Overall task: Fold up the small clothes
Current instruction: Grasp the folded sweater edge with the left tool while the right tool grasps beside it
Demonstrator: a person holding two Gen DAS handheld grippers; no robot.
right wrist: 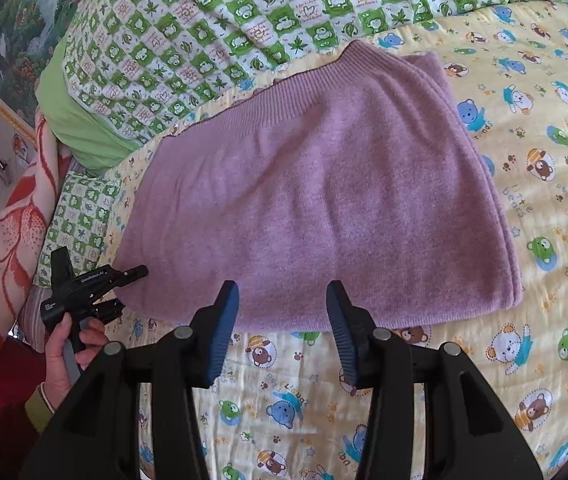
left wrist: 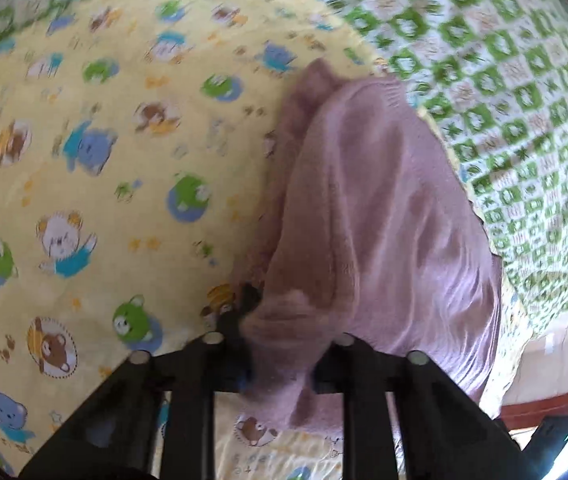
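A mauve knit garment (right wrist: 315, 200) lies folded on the yellow bear-print sheet (right wrist: 543, 168), ribbed hem toward the far side. My right gripper (right wrist: 282, 320) is open and empty, hovering just short of the garment's near edge. My left gripper (right wrist: 124, 292) is at the garment's near left corner, its jaws on the cloth edge. In the left wrist view the same garment (left wrist: 367, 220) is bunched between the fingers of my left gripper (left wrist: 284, 344), which is shut on it; the view is blurred.
A green-and-white checked quilt (right wrist: 244, 20) is heaped behind the garment, also in the left wrist view (left wrist: 515, 100). A red floral blanket (right wrist: 12, 220) hangs at the left bed edge. A framed painting (right wrist: 8, 48) stands on the left wall. The sheet also shows in the left wrist view (left wrist: 84, 180).
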